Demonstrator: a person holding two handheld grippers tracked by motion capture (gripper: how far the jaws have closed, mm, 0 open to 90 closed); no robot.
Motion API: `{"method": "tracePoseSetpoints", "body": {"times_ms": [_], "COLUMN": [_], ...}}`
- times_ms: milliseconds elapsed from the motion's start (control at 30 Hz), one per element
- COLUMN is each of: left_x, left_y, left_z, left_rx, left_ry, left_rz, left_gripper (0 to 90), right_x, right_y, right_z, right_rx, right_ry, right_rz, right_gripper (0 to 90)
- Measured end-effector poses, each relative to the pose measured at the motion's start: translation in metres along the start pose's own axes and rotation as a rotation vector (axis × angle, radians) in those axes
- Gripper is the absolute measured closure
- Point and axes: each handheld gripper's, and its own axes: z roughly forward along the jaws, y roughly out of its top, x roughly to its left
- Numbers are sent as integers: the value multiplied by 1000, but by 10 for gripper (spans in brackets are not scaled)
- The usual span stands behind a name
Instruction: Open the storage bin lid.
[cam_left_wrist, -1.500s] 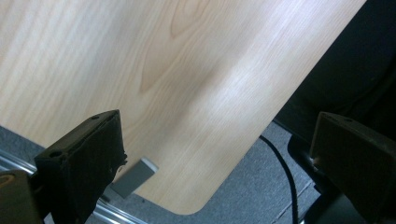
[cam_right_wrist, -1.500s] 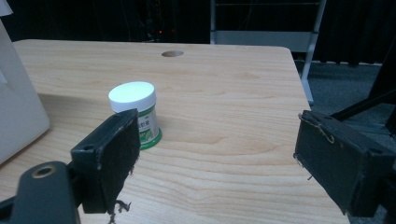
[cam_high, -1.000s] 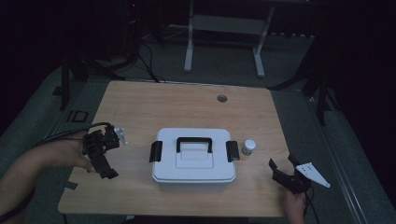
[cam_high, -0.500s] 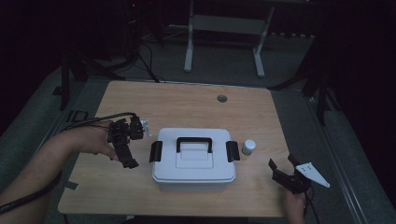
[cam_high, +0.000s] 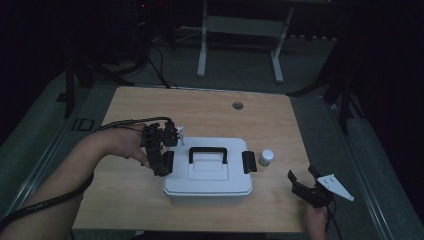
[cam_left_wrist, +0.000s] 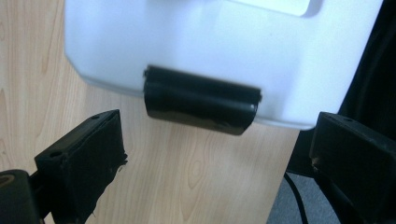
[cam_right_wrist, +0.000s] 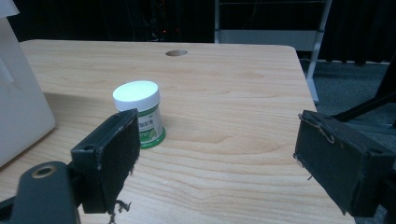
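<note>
The white rectangular plastic storage box (cam_high: 207, 172) sits near the middle of the light wooden worktop (cam_high: 150, 107), towards the person's edge, its lid on and a black carrying handle (cam_high: 207, 152) lying flat across the top. A black latch clips each short end: the left latch (cam_left_wrist: 201, 100) fills the middle of the left claw view, and the right latch (cam_high: 248, 161) faces a small jar.

The box looks like thin, rigid moulded plastic, smooth and likely slippery on its flat walls, and probably light unless it is loaded; its contents cannot be seen. The walls are too broad for a claw to span, so the sensible holds are the latch tabs for unclipping and the handle for lifting. The latch is a narrow stiff flap, best pinched or hooked at its lower free edge and swung outward.

The left claw (cam_high: 161, 159) hovers just beside the left latch, jaws spread wide on either side of it and grasping nothing. The right claw (cam_high: 304, 181) rests well apart near the worktop's right front corner, also released. In front of it stands the small white-capped jar with a green label (cam_right_wrist: 139, 113), just beside the box's right end.
</note>
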Motion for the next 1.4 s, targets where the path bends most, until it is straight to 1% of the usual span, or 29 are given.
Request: {"method": "tracePoseSetpoints", "body": {"times_ms": [33, 100, 167, 200, 267, 300, 400, 467, 500, 567, 600, 667, 700, 767, 800, 867, 900, 933, 967, 1033, 1067, 1100, 1167, 1200, 1267, 1300, 1333, 1400], "left_x": [0, -1, 0, 1, 2, 2, 2, 2, 2, 3, 4, 6, 8, 11, 13, 13, 13, 13, 13, 14, 14, 14, 14, 14, 14, 14, 14, 12], "left_y": [2, 7, 9, 13, 18, 20, 27, 32, 34, 40, 43, 48, 50, 55, 57, 61, 63, 65, 67, 73, 75, 78, 83, 85, 89, 90, 92, 94], "left_z": [1, 4, 5, 4, 2, 2, 1, 1, 1, 2, 3, 4, 4, 5, 5, 6, 7, 7, 8, 11, 12, 12, 12, 12, 10, 9, 9, 10], "left_rx": [9, 33, 30, 29, 8, 3, -10, -14, -18, -15, -15, -8, -7, -10, -10, 6, 11, 15, 21, 33, 39, 34, 19, 9, -13, -17, -10, 20], "left_ry": [0, 8, 9, 10, -1, -9, -18, -10, -13, 2, -4, 3, -11, -14, -22, -11, -19, -23, -15, -18, -11, -6, -6, -15, -20, -31, -36, -39], "left_rz": [2, 21, 23, 39, 44, 47, 59, 71, 75, 87, 89, 91, 83, 76, 73, 87, 89, 100, 113, 119, 128, 130, 142, 144, 152, 155, 161, 183], "left_gripper": [28, 28, 28, 28, 29, 42, 43, 43, 43, 44, 45, 48, 53, 53, 53, 53, 63, 96, 138, 146, 161, 194, 222, 253, 340, 385, 461, 526], "right_x": [0, 0, 0, 0, 0, 0, 0, -1, -1, -1, -1, -1, -1, -1, -1, -1, -1, -1, -1, -1, -1, -1, -1, -1, -1, -1, -1, -2], "right_y": [0, 0, 0, 0, 0, 0, 0, 0, 0, 0, 0, 0, 0, 0, 0, 0, 0, 0, 0, 0, 0, 0, 0, 0, 0, 0, 0, 0], "right_z": [0, 0, 0, 0, -1, -1, -1, -1, -1, -1, -1, -1, -1, -1, -1, -1, -1, -1, -1, -1, -1, -1, -1, -1, -1, -2, -2, -2], "right_rx": [1, 2, 2, 3, 0, 1, -1, -4, -3, -3, -4, -5, -5, -4, -4, -4, -4, -3, -4, -5, -5, -6, -6, -6, -8, -9, -9, -12], "right_ry": [0, 0, 1, 0, 1, 2, 4, 6, 7, 8, 8, 9, 9, 10, 10, 11, 11, 12, 12, 13, 13, 13, 14, 14, 16, 17, 17, 19], "right_rz": [1, 1, 2, 3, 3, 4, 6, 7, 7, 6, 6, 7, 7, 7, 7, 7, 7, 7, 7, 7, 8, 8, 9, 9, 10, 11, 12, 13], "right_gripper": [138, 138, 138, 138, 138, 138, 138, 138, 138, 138, 138, 138, 138, 139, 138, 138, 138, 138, 138, 138, 138, 138, 138, 138, 138, 138, 138, 138]}}
